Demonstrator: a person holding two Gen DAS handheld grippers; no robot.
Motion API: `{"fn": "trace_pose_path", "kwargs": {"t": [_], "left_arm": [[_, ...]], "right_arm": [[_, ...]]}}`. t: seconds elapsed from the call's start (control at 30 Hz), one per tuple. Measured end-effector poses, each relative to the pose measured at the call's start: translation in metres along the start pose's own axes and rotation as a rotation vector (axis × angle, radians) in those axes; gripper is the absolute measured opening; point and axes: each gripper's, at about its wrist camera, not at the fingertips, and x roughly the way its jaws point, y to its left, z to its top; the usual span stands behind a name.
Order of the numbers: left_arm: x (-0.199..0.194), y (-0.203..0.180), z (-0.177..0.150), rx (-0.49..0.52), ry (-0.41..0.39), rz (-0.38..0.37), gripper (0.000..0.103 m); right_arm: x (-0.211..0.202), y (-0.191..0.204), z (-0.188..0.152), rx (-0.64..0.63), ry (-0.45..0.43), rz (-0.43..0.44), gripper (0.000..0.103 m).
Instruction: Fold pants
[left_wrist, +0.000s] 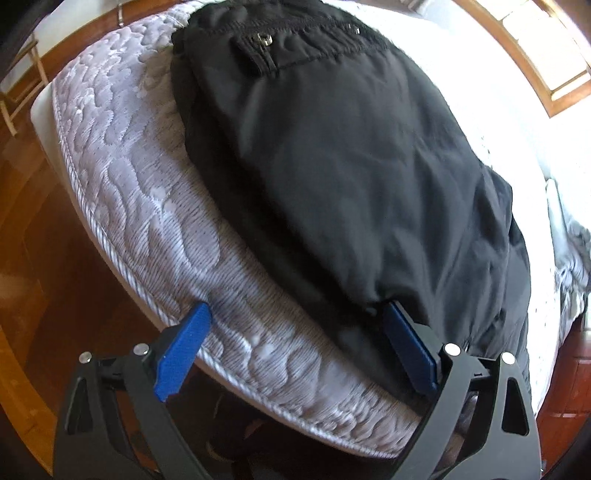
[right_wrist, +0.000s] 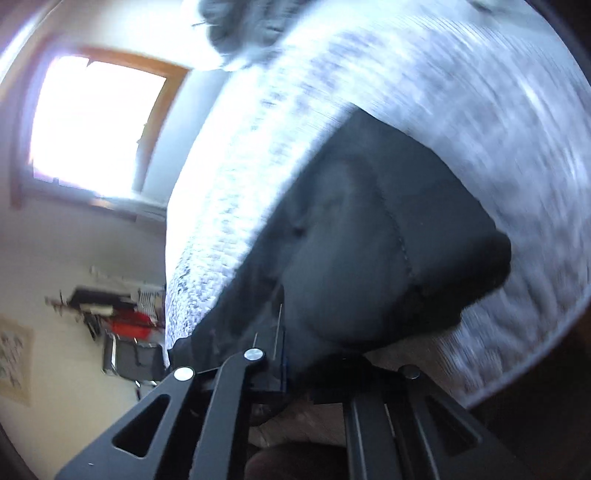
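Black pants (left_wrist: 332, 166) lie on the quilted mattress (left_wrist: 122, 177); left claw (left_wrist: 299, 328) gapes wide at their near edge; right claw (right_wrist: 280, 354) looks clamped on cloth, though blurred; soft, light, slippery fabric; best pinched at hems.

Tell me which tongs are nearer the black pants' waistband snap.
Cannot rank them. Left tongs stand open at the black pants' opposite end from the snap; right tongs are shut on pants fabric, snap unseen there.
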Motion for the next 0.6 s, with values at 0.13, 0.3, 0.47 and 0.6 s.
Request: {"fn": "trace_pose_path", "kwargs": {"t": [0.13, 0.3, 0.47, 0.6], "left_arm": [[0.001, -0.014, 0.017, -0.022, -0.051, 0.005, 0.093], [0.01, -0.035, 0.035, -0.043, -0.111, -0.017, 0.091], [0.029, -0.062, 0.058, -0.022, -0.118, -0.029, 0.089], [0.048, -0.076, 0.087, -0.005, -0.129, -0.022, 0.09]], "right_arm": [[-0.011, 0.025, 0.03, -0.098, -0.062, -0.004, 0.006], [-0.014, 0.002, 0.055, -0.056, -0.13, -0.065, 0.006], [0.0, -0.041, 0.064, 0.026, -0.114, -0.13, 0.006], [-0.005, -0.063, 0.059, 0.05, -0.118, -0.148, 0.006]]}}
